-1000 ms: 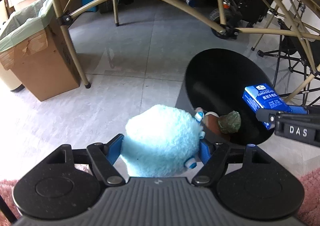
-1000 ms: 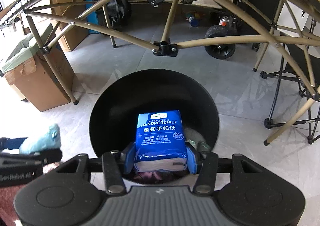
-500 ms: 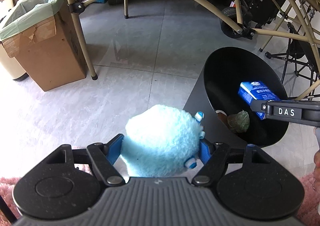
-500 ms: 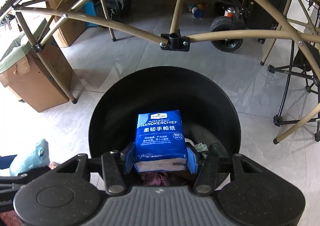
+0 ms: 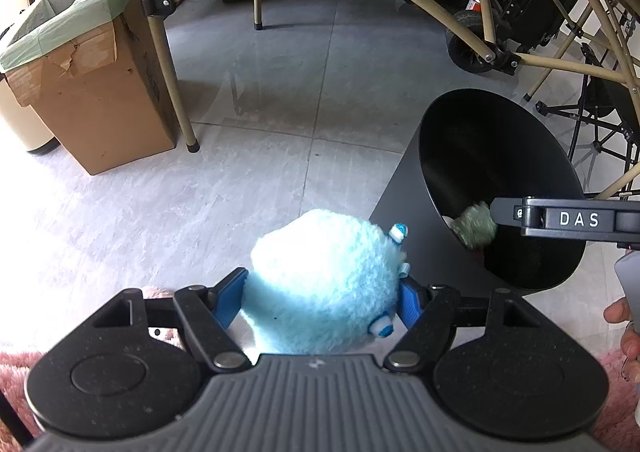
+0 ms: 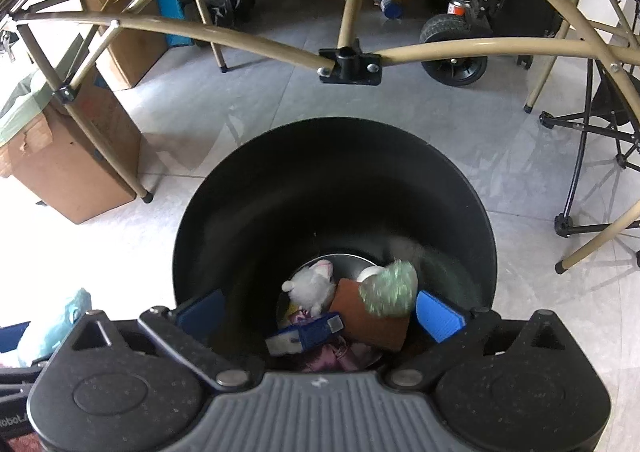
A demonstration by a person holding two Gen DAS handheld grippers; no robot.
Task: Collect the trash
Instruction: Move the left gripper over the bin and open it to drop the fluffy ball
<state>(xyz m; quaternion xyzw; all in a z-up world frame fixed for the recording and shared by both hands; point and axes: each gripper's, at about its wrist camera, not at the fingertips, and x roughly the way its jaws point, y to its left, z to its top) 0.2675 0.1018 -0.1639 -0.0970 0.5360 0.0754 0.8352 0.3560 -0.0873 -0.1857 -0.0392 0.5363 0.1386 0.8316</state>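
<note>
My left gripper (image 5: 322, 294) is shut on a fluffy light-blue plush toy (image 5: 320, 280), held above the floor just left of the black trash bin (image 5: 404, 208). My right gripper (image 6: 320, 312) hangs over the bin's mouth (image 6: 224, 212), its jaws opening wide with nothing pressed between the pads. The blue handkerchief pack (image 6: 306, 334) lies at the bottom of the bin among a white plush (image 6: 314, 284), a green fluffy ball (image 6: 390, 290) and a brown piece (image 6: 370, 322). In the left wrist view the right gripper's finger (image 5: 508, 214) reaches over the bin from the right.
A cardboard box lined with a green bag (image 5: 80, 92) stands at the left. Tan folding-frame poles (image 5: 168, 64) arch overhead and stand on the grey tile floor (image 5: 280, 100). A wheeled cart (image 6: 456, 48) and black chair legs (image 6: 592, 172) sit behind and right. Pink rug (image 5: 16, 372) lies below.
The right gripper moved down over the bin and opened; the blue handkerchief pack dropped from it into the bin. The left gripper keeps hold of the blue plush.
</note>
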